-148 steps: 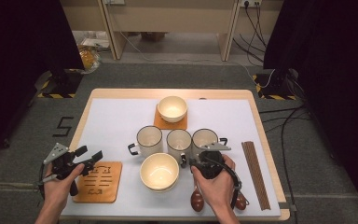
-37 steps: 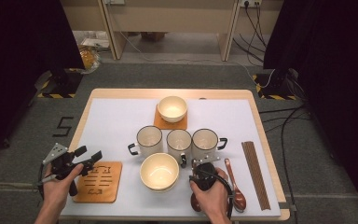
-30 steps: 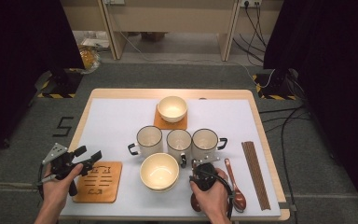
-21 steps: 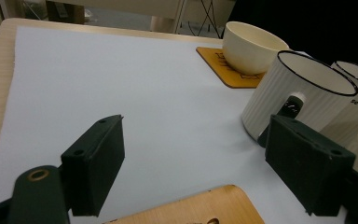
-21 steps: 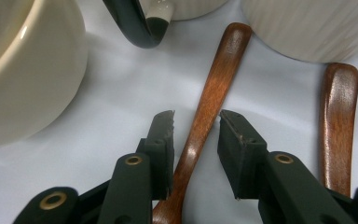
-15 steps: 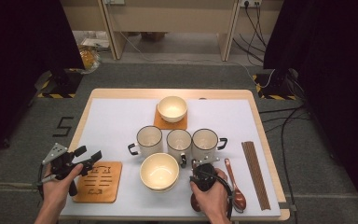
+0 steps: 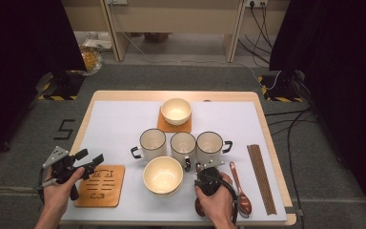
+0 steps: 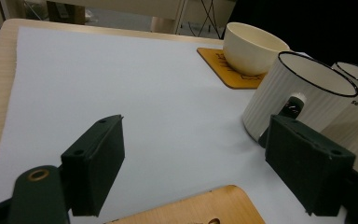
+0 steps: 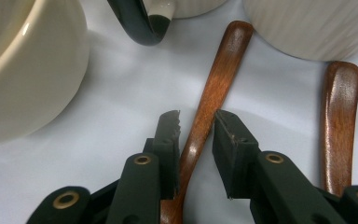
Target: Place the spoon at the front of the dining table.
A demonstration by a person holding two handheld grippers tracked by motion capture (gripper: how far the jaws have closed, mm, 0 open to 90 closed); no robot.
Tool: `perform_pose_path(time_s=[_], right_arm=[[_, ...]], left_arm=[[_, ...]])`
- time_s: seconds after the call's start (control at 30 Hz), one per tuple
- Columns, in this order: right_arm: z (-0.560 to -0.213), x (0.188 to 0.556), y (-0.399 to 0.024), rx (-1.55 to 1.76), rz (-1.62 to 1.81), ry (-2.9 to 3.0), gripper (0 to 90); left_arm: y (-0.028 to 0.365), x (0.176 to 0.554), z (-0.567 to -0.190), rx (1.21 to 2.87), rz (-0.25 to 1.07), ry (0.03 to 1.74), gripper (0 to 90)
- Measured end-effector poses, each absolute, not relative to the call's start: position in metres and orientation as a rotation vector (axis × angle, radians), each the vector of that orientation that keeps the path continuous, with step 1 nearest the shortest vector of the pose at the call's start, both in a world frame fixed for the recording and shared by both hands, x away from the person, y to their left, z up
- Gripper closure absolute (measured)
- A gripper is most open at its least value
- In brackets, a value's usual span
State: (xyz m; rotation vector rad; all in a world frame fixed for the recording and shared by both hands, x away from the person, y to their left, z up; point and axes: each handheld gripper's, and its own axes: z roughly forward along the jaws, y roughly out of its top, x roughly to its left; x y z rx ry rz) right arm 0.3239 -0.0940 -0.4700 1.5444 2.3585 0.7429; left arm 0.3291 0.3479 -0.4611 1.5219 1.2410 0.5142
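The right gripper point(image 9: 195, 128) closes its jaws around a wooden spoon's handle point(image 9: 209, 100), pads not yet pressing, on the table beside the near bowl point(image 9: 23, 65). Next likely: clamp, lift. Left gripper point(image 8: 193, 170) waits, jaws wide.

On the bench point(image 7: 267, 124), three ribbed white mugs point(image 7: 183, 143) stood in a row. Behind them a cream bowl point(image 7: 176, 110) sat on a square wooden coaster point(image 7: 164, 126); before them sat another cream bowl point(image 7: 162, 175). A slotted wooden coaster point(image 7: 100, 185) lay to its left, two brown wooden spoons point(image 7: 240, 191) and dark chopsticks point(image 7: 262, 176) to its right.
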Motion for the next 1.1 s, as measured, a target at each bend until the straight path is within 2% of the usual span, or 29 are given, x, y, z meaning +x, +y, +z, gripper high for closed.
perform_pose_path(time_s=[1.1], right_arm=[[-0.4704,0.3222,-0.0918,1.526,0.738,2.361,73.9]], left_arm=[[0.3482,0.3289,-0.4607,1.519,0.515,1.239,19.0]])
